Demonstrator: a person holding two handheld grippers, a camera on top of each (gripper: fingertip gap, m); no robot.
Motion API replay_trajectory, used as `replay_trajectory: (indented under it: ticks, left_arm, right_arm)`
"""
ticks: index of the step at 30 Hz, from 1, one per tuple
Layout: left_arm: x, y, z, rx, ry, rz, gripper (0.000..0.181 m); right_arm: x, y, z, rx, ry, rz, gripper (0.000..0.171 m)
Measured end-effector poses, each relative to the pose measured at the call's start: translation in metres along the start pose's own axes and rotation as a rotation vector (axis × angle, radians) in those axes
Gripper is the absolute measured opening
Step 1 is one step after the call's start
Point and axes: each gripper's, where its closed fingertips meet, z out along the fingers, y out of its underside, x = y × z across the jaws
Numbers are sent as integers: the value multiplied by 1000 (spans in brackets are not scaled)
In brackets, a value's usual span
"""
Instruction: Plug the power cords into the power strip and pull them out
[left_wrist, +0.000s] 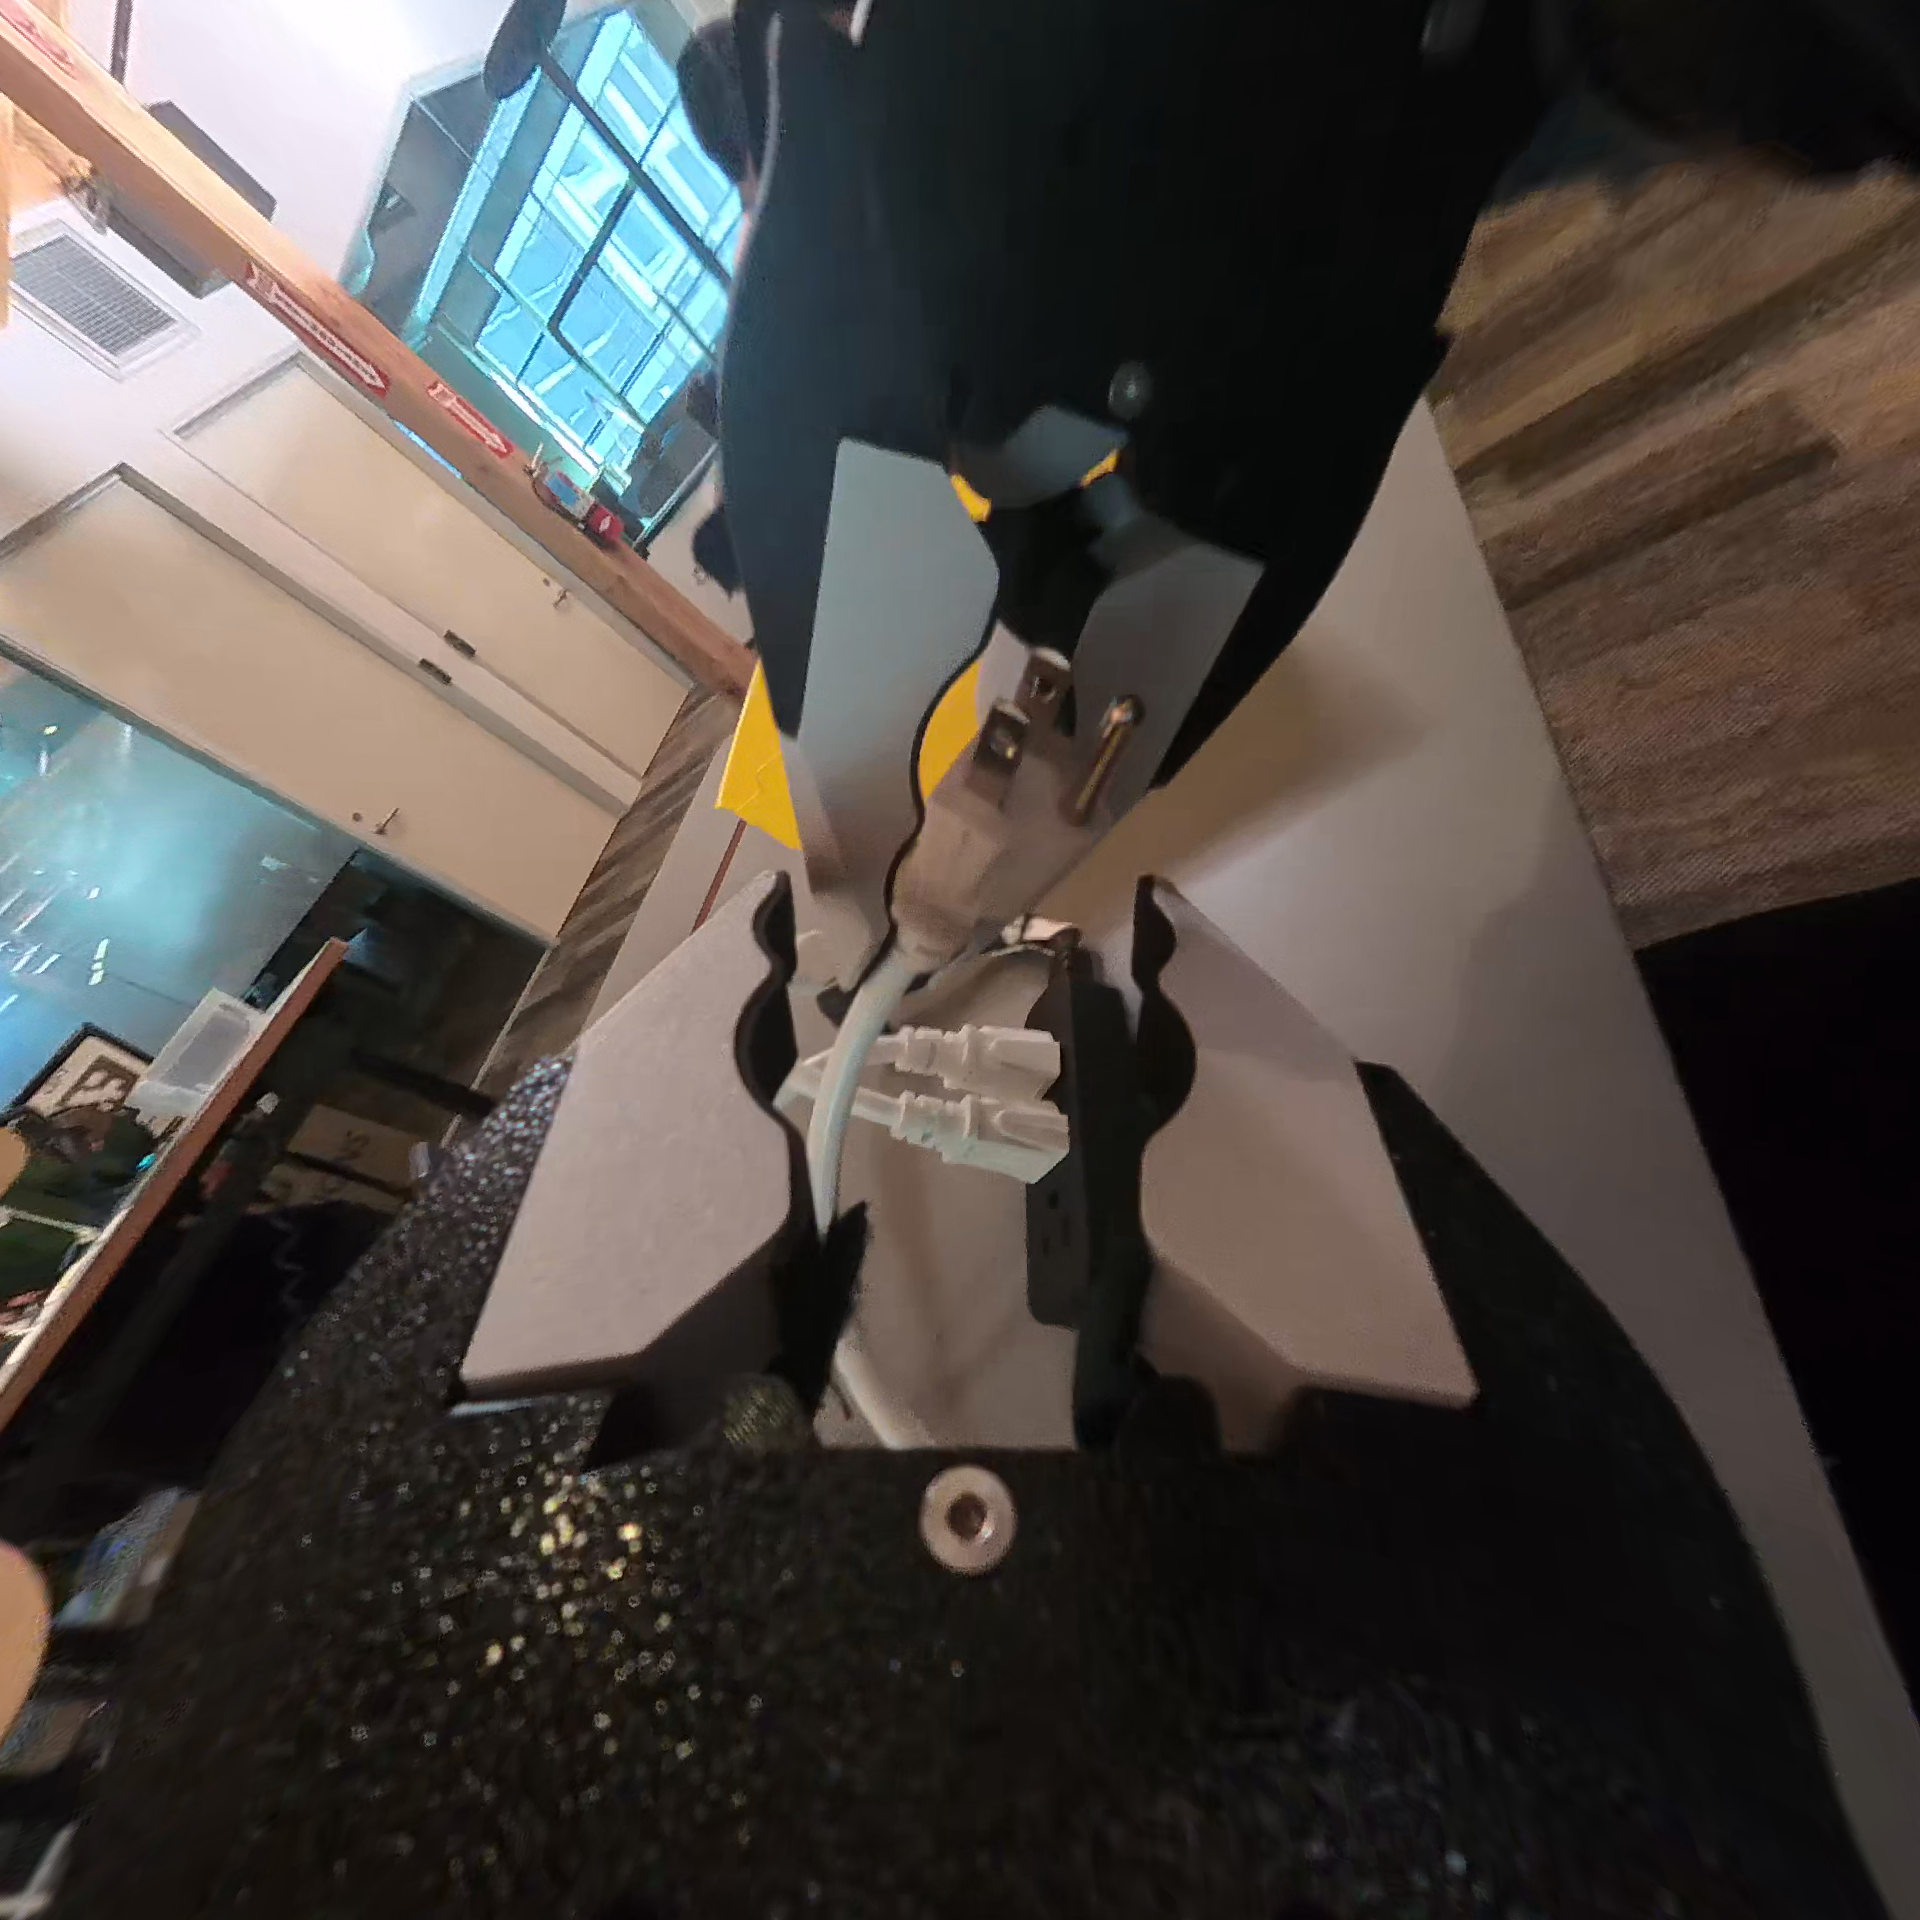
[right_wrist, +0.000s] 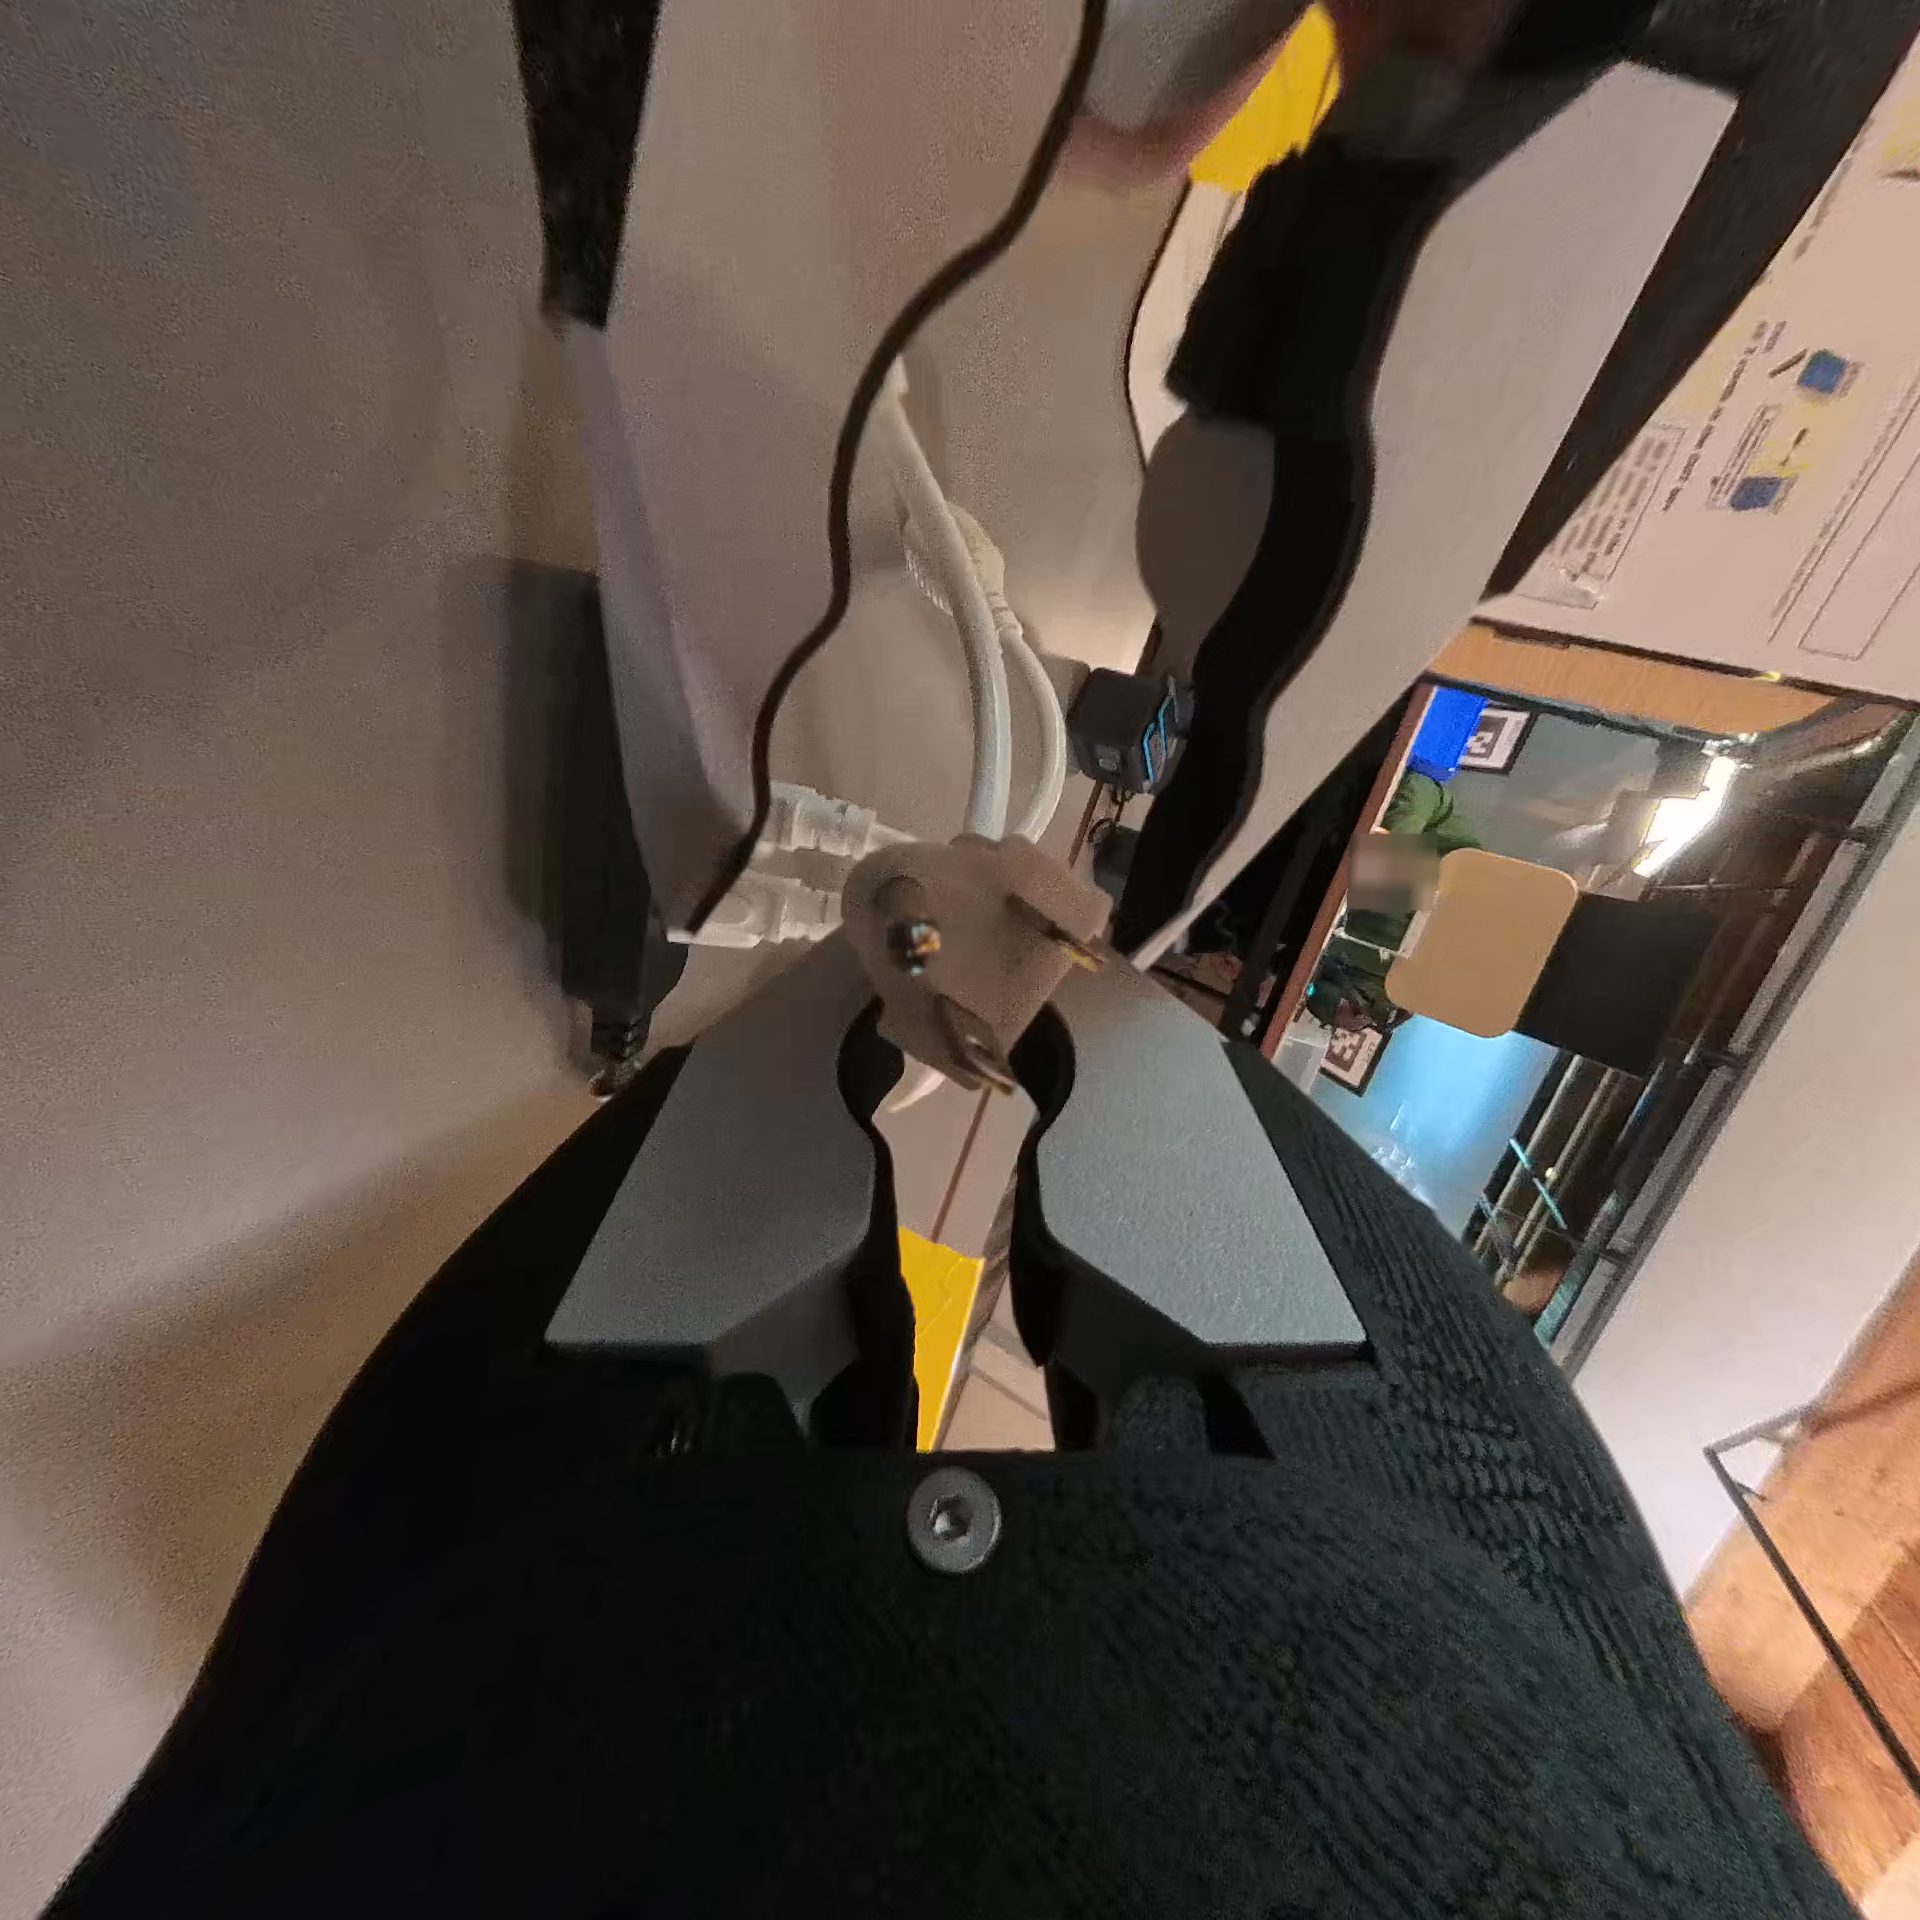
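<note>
Your right gripper (right_wrist: 951, 1049) fingers clamp the grey plug (right_wrist: 971, 940), prongs exposed. Your left gripper (left_wrist: 961, 1049) fingers stand apart around its white cord (left_wrist: 836, 1101), above the black power strip (left_wrist: 1070, 1205).

White table (left_wrist: 1455, 1039), windows (left_wrist: 582, 229), carpet (left_wrist: 1714, 623).

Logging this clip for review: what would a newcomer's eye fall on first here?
First, the white three-prong plug clamped in the right gripper, prongs bare and out of any socket. Behind it, two more white plugs sit side by side in the black power strip on the pale tabletop. The left gripper hangs open around the held plug's white cord.
</note>
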Motion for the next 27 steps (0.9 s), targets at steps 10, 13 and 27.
replay_trajectory:
  ticks: [10,13,27]
  left_arm:
    - [-20,49,-13,-151,-61,-103,76]
    - [-22,82,-12,-283,-45,-93,76]
    - [-36,29,-40,159,25,-824,61]
  right_arm:
    - [5,-10,6,162,32,116,12]
    - [9,-20,5,238,69,133,11]
    - [30,-30,10,248,219,132,6]
